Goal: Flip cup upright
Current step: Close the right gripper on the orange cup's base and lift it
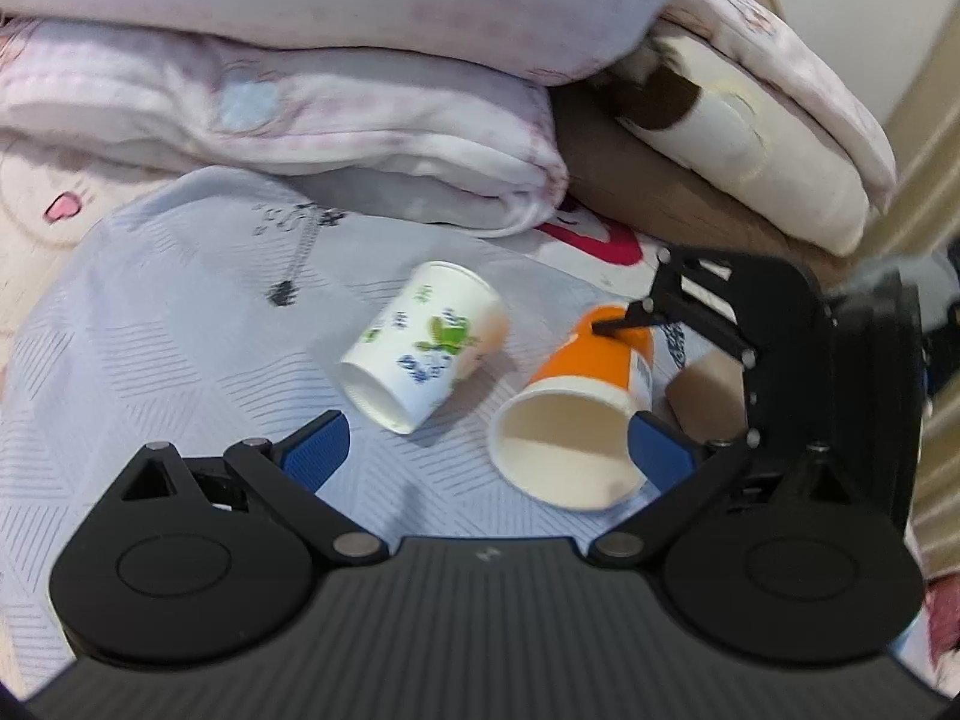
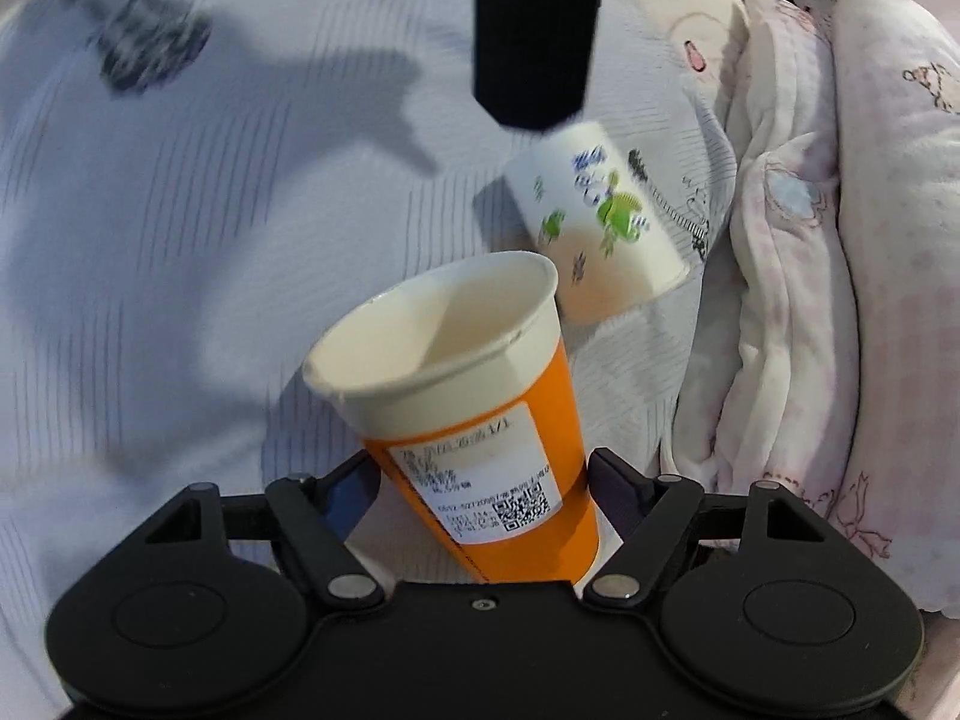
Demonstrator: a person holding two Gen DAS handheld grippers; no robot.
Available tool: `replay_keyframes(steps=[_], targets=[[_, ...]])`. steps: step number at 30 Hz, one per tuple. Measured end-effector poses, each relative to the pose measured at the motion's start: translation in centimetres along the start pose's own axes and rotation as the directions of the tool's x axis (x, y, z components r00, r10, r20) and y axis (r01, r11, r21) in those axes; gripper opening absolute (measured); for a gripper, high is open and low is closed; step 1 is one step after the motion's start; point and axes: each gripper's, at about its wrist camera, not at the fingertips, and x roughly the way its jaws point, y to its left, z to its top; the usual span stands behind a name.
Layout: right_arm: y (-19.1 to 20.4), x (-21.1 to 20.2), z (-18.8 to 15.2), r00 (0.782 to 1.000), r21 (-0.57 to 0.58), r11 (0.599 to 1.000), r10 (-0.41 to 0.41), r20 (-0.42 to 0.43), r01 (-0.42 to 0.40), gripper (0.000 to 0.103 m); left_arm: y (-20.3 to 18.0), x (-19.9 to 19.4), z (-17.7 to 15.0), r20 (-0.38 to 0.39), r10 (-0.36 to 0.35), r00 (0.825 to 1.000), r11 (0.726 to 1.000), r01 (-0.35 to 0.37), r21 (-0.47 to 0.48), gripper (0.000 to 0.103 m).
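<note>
Now my right gripper [image 2: 483, 480] clamps the orange cup [image 2: 480, 420], QR label blurred beyond reading, left gripper [image 1: 480, 438] wide open and empty, frog-print cup [image 1: 420, 342] lying sideways.

Surface: a bed sheet [image 1: 180, 348], pale blue-grey with fine line patterns and a dark printed motif [image 1: 294, 252] at 11 o'clock in the left wrist view. In the right wrist view the sheet [image 2: 180, 240] fills the 9 o'clock side and carries soft grey shadows.

Bedding: folded pink-and-white quilts [image 1: 288, 60] are stacked across 12 o'clock in the left wrist view. In the right wrist view the same quilts [image 2: 840, 300] stand at 3 o'clock.

Furniture: a brown panel [image 1: 660, 204] sits under the quilts at 2 o'clock.

Wall: a pale wall [image 1: 852, 12] shows at 1 o'clock.
</note>
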Motion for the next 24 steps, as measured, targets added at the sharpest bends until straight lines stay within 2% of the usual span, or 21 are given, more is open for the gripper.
replay_keyframes(steps=[2,6,8,10,12,14,19,21,22,24], targets=[[-0.2,0.0,1.0,1.0,0.058,0.998,0.014,-0.002,-0.013,0.08,-0.1,-0.5,0.2,-0.008,0.06,0.998,0.998,-0.06,0.03,0.1],[-0.3,-0.6,3.0,0.998,0.166,0.985,0.055,-0.003,-0.054,0.079,-0.6,-1.6,-0.5,-0.031,0.065,0.997,0.994,-0.062,0.087,0.1],[-0.2,-1.0,3.6,0.997,0.211,0.975,0.078,-0.02,-0.073,0.079,-0.5,-2.2,-0.8,-0.055,0.039,0.998,0.997,-0.035,0.075,0.1],[-0.3,-1.5,4.3,0.992,0.263,0.96,0.115,-0.045,-0.1,0.079,0.1,-2.9,-0.9,-0.081,-0.015,0.997,1.0,0.017,0.017,0.099],[-0.6,-1.8,4.6,0.987,0.333,0.936,0.147,-0.065,-0.117,0.079,0.7,-3.5,-0.9,-0.09,-0.054,0.994,0.998,0.052,-0.026,0.099],[-1.1,-2.3,4.7,0.979,0.431,0.889,0.195,-0.056,-0.152,0.078,1.0,-4.0,-1.0,-0.085,-0.072,0.994,0.997,0.069,-0.041,0.099],[-1.6,-3.0,3.6,0.957,0.668,0.714,0.291,-0.009,-0.211,0.078,2.0,-4.8,-1.0,-0.081,-0.106,0.991,0.992,0.1,-0.073,0.099],[-1.6,-3.2,2.7,0.945,0.75,0.623,0.327,0.008,-0.222,0.077,2.1,-4.7,-1.0,-0.088,-0.116,0.989,0.99,0.109,-0.088,0.099],[-1.7,-3.2,2.2,0.935,0.801,0.555,0.355,0.017,-0.225,0.077,2.0,-4.7,-1.1,-0.091,-0.119,0.989,0.99,0.111,-0.085,0.099],[-1.7,-3.0,0.8,0.907,0.902,0.374,0.418,0.043,-0.215,0.077,1.6,-4.6,-1.2,-0.099,-0.127,0.987,0.99,0.12,-0.073,0.099]])
